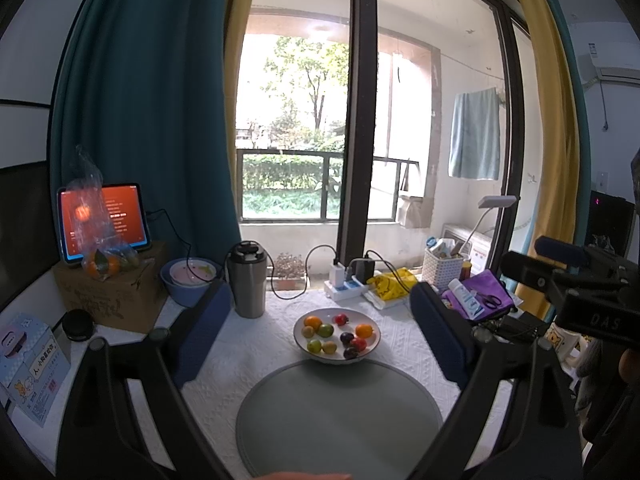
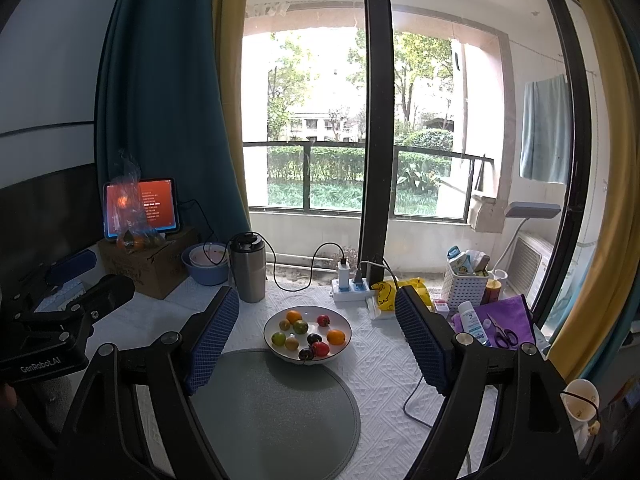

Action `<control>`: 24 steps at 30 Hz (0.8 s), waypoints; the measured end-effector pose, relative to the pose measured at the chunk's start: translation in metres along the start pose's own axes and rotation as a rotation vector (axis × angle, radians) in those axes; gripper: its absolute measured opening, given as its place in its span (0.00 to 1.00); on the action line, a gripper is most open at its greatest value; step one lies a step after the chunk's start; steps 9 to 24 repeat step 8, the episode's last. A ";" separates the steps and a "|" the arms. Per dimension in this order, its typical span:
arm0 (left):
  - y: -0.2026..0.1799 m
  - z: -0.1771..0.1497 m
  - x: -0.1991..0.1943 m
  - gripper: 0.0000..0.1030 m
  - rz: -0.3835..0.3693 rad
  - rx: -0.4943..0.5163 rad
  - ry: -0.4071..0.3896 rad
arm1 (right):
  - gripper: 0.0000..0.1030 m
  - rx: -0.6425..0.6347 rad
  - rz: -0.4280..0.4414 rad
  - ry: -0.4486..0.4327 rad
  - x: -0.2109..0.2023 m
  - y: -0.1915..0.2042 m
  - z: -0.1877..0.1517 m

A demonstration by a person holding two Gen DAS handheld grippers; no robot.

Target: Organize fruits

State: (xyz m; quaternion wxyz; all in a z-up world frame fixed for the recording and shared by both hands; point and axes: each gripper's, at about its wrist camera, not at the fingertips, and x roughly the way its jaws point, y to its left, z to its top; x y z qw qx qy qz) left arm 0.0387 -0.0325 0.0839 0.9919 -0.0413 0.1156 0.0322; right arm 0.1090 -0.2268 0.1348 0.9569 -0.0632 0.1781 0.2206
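Observation:
A white bowl (image 1: 370, 350) (image 2: 344, 322) stands on the white tablecloth and holds several small fruits: orange (image 1: 313, 322), green (image 1: 325, 330), red (image 1: 341, 319) and dark purple (image 1: 347, 337) ones. A round grey-green mat (image 1: 340, 412) (image 2: 272, 408) lies in front of the bowl. My left gripper (image 1: 320, 328) is open and empty, held above the mat, short of the bowl. My right gripper (image 2: 316, 328) is open and empty too, at a similar distance. The right gripper shows at the right edge of the left wrist view (image 1: 580, 280), the left one at the left edge of the right wrist view (image 2: 60, 320).
Behind the bowl stand a steel flask (image 1: 249, 280), a power strip with chargers (image 1: 346, 284), a yellow bag (image 1: 392, 282) and a white basket (image 1: 442, 268). A blue bowl (image 1: 188, 280), a cardboard box (image 1: 112, 292) with a bag of oranges and a tablet (image 1: 104, 220) are at left. A purple cloth with scissors (image 2: 504, 332) lies at right.

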 end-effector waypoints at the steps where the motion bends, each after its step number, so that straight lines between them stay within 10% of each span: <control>1: 0.000 0.000 0.000 0.89 0.000 0.000 0.000 | 0.80 0.000 0.000 0.000 0.000 0.000 0.000; 24: -0.001 -0.002 0.000 0.89 -0.002 -0.001 0.001 | 0.81 0.000 0.000 0.001 0.000 0.000 0.000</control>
